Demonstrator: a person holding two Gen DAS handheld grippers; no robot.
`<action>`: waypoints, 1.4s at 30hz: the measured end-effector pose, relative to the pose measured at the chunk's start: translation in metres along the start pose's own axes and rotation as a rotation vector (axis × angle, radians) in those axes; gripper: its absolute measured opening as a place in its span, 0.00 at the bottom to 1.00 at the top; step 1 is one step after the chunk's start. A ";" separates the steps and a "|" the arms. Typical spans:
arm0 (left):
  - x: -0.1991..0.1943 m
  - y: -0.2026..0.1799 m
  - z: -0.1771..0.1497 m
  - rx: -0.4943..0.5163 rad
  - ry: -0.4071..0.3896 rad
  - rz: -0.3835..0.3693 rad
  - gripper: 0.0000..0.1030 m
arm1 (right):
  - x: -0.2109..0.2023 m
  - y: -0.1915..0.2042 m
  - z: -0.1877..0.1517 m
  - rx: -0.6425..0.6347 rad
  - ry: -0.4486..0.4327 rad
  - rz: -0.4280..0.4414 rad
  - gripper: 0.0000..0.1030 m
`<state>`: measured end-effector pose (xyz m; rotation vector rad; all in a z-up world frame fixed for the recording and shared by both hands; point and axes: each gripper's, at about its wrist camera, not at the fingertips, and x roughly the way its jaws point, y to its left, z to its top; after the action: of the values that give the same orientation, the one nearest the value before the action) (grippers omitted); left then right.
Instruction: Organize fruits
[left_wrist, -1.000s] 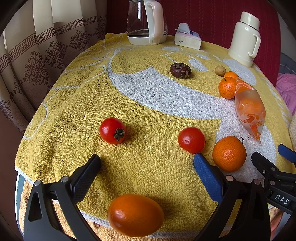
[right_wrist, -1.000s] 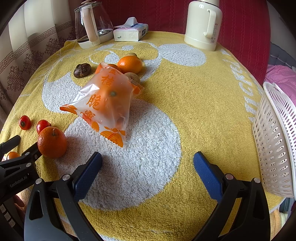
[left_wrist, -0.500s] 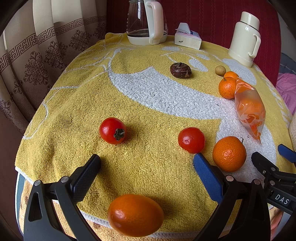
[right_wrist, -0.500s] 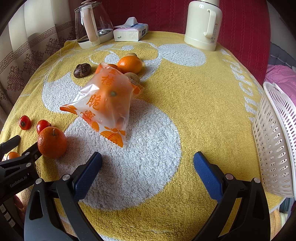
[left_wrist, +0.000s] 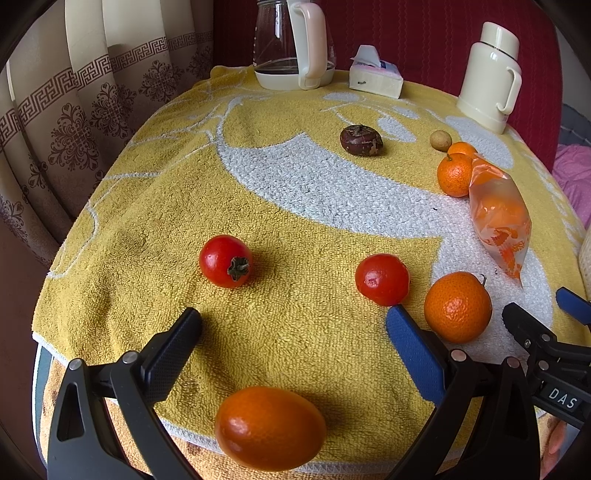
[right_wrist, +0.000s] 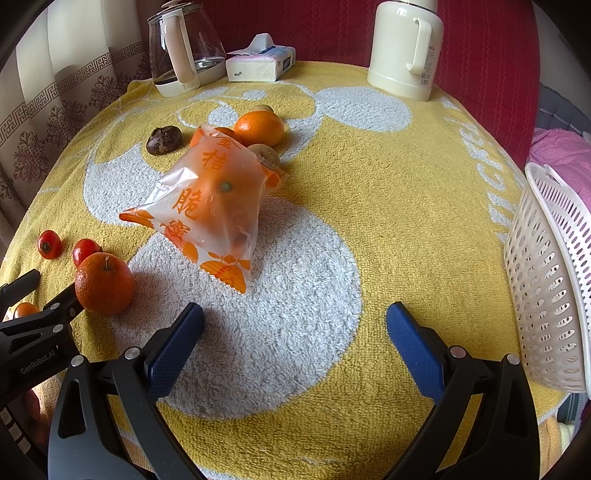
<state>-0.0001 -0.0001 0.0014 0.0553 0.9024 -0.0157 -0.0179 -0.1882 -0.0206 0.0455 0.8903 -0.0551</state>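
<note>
Both tongs, left (left_wrist: 293, 319) and right (right_wrist: 295, 319), gaped empty; fruit lay scattered left of the white basket (right_wrist: 550, 280), bagged mandarin (right_wrist: 212, 206) nearest, presumably awaiting collection

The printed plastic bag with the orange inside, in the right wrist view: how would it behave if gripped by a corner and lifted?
The printed plastic bag looks thin and crinkled, so it would probably flop and stretch. The orange inside seems loose, so it would likely slide to the lowest corner and swing. The glossy film may slip from the right tongs.
</note>
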 end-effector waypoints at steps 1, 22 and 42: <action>0.000 0.000 0.000 0.000 0.000 0.000 0.95 | 0.000 0.000 0.000 0.000 0.000 0.000 0.97; -0.033 0.022 0.018 -0.032 -0.054 -0.039 0.95 | -0.041 -0.013 0.018 0.043 -0.124 0.062 0.97; -0.044 0.032 0.074 0.016 -0.158 -0.067 0.95 | -0.057 -0.006 0.046 0.034 -0.251 0.173 0.97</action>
<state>0.0324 0.0274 0.0829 0.0378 0.7459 -0.0889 -0.0179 -0.1954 0.0525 0.1442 0.6316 0.0837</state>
